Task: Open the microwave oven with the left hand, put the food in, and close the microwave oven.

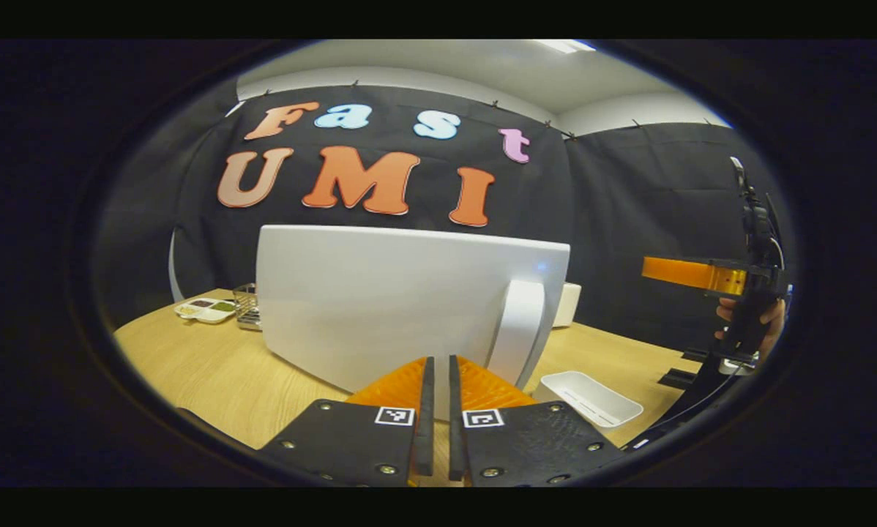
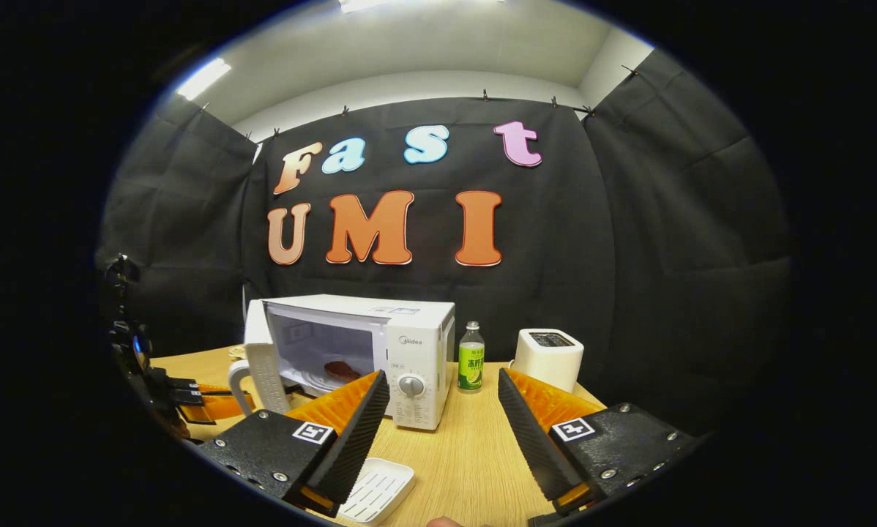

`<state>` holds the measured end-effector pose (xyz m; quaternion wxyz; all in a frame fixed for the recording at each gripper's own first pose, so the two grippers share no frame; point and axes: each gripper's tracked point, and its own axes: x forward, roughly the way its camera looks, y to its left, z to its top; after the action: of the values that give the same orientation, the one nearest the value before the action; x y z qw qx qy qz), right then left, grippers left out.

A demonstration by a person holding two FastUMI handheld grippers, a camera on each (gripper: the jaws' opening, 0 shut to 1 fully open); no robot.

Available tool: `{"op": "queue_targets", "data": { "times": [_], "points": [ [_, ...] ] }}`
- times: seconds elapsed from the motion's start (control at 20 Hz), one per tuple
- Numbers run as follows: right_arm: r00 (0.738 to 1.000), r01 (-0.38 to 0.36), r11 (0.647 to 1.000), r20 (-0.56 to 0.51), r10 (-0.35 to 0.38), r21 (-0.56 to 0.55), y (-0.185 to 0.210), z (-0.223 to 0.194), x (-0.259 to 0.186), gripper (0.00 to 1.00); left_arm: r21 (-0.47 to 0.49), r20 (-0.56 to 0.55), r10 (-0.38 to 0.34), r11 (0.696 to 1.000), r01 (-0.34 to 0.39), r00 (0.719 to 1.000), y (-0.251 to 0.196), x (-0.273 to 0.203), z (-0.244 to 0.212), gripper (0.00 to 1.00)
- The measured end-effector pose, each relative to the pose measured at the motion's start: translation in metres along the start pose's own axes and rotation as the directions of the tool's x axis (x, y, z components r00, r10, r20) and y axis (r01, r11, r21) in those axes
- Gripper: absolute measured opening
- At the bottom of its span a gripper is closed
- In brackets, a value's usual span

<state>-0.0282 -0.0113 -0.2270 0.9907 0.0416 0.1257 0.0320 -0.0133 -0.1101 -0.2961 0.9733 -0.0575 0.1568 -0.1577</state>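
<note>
In the left gripper view, the left gripper (image 1: 438,380) sat with its fingers drawn nearly together, a thin slit between them and nothing in it. It faced the outer face of the microwave door (image 1: 402,300), which stood swung wide open. The gripper was close to the door but not gripping it, probably ready to push it shut. The door was a smooth, glossy white panel with rounded corners. Its handle (image 1: 515,333), a curved white bar, stood near the door's right edge, just above the fingertips. A shallow white tray (image 1: 592,395) with slotted ribs lay on the pale wood-grain table (image 1: 211,373) to the right of the door. A divided dish (image 1: 206,309) holding small dark and green portions lay to the left of the door, next to a wire rack (image 1: 247,306). The right gripper (image 1: 684,272) was held level, well to the right of the door.

In the right gripper view, that right gripper (image 2: 442,410) stood spread wide and empty, pulled back from the microwave oven (image 2: 409,351), presumably so the door could swing. The oven was a boxy white shell with a round dial. The food (image 2: 342,369), a flat reddish-brown piece, already lay inside on the turntable, so I judged only closing remained. A green-labelled bottle (image 2: 471,357) stood just right of the oven, and a white toaster (image 2: 548,359) stood beyond the bottle.
</note>
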Motion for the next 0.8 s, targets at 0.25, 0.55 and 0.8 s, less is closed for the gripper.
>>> {"op": "queue_targets", "data": {
  "times": [0.25, 0.55, 0.8],
  "points": [
    [1.0, 0.012, 1.0, -0.005, -0.011, 0.021, -0.008, -0.005, -0.001, 0.93, 0.033, -0.004, -0.017, 0.999, 0.017, 1.0, -0.018, 0.039, -0.001, 0.09],
    [1.0, 0.024, 1.0, -0.009, -0.024, 0.002, -0.015, -0.008, -0.006, 0.93, 0.049, -0.032, 0.005, 0.999, -0.004, 0.999, -0.02, 0.085, -0.007, 0.1],
    [0.999, 0.036, 0.999, -0.016, -0.036, -0.009, -0.021, -0.011, -0.012, 0.93, 0.079, -0.04, 0.031, 0.996, -0.028, 0.999, -0.019, 0.114, -0.007, 0.09]
  ]
}}
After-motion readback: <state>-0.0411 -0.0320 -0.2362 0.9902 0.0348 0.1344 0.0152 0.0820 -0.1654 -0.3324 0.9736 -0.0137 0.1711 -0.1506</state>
